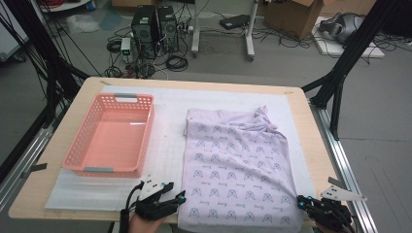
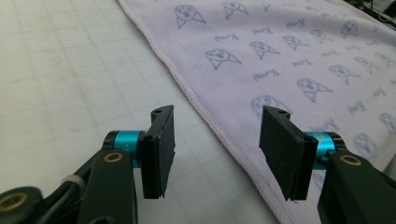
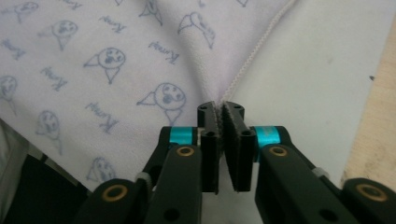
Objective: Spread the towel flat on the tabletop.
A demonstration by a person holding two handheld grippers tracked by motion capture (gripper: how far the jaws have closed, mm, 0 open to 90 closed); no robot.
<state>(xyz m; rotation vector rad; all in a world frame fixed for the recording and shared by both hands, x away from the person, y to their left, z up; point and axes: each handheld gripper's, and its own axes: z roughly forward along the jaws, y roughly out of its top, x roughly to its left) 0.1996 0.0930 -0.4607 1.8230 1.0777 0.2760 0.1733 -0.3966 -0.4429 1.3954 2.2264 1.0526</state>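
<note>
The right gripper (image 3: 223,108) is clamped on the hem of the lilac shirt (image 1: 238,165). The left gripper (image 2: 217,140) stands open astride the opposite hem. The shirt lies flat right of the pink basket (image 1: 77,145).

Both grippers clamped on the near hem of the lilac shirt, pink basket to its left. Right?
Not both. The left gripper is open, its jaws astride the shirt hem, as the left gripper view shows. The right gripper is clamped on the hem. The basket is left of it.
</note>
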